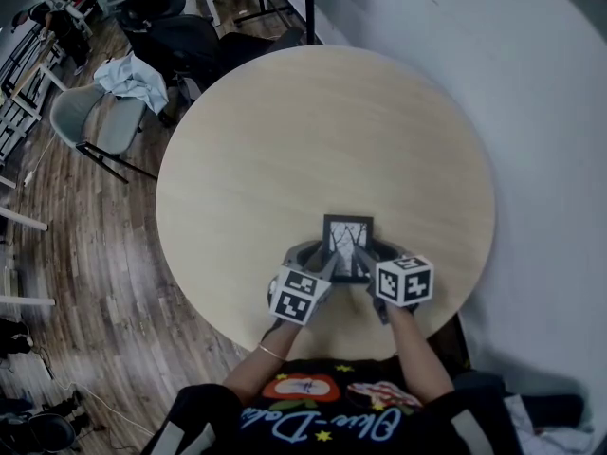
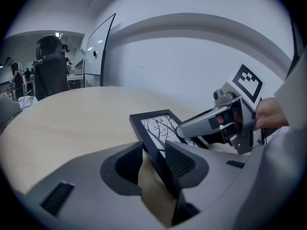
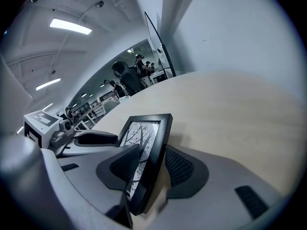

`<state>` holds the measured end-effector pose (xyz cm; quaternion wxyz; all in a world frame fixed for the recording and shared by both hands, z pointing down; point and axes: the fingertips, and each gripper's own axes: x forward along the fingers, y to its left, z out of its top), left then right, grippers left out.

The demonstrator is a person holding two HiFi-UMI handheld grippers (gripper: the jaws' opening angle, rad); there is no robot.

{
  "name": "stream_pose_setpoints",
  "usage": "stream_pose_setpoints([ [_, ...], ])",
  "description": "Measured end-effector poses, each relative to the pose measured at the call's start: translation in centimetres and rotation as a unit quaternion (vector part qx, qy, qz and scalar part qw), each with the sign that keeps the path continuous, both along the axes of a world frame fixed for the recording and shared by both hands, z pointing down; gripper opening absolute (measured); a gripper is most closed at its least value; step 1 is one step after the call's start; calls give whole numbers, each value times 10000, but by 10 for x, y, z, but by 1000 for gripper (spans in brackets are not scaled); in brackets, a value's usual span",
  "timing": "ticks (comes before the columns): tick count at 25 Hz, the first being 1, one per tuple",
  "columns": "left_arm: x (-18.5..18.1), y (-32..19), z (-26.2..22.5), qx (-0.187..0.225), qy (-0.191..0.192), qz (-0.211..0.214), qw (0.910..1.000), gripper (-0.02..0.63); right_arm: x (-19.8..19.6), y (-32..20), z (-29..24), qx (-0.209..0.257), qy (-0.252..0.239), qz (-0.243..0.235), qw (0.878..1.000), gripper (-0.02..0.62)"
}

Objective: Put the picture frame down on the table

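1. Position of the work piece. The picture frame (image 1: pixel 348 245) sits low over the near part of the round tabletop (image 1: pixel 313 131), close to the near edge, picture side up. It is tilted in both gripper views. Whether it already lies fully flat cannot be told.

2. Left hand-held gripper (image 2: pixel 154 153). It straddles the left edge of the picture frame. One pad lies against the picture frame. Bare tabletop shows between the other pad and the back of the picture frame. The jaws stand apart and do not clamp.

3. Right hand-held gripper (image 3: pixel 152 159). It straddles the right edge. The jaws are wide, with a gap beside the far pad, so there is no clamp here either.

4. Reason for the arrangement. One gripper on each side keeps a thin, flat item level on the way down. With the jaws slack on both sides, the tabletop appears to carry the weight. The set-down is judged nearly complete.

5. Count.
- Picture frame: one.
- Hand-held grippers: two, each with one marker cube.
- Tabletop: one.
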<state>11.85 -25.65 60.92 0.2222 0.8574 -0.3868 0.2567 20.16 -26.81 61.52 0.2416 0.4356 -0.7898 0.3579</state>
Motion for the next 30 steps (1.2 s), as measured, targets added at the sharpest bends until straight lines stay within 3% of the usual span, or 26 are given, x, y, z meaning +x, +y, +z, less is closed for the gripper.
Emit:
stream_pose_setpoints([
  [19,4,0,10,-194,-327,-108,9992,126,5,-3,9,-227,389,71,9990,149],
  [30,0,-3,15,-485,-308,-89,9983,126,2,-6,11,-230,448,76,9987,149],
])
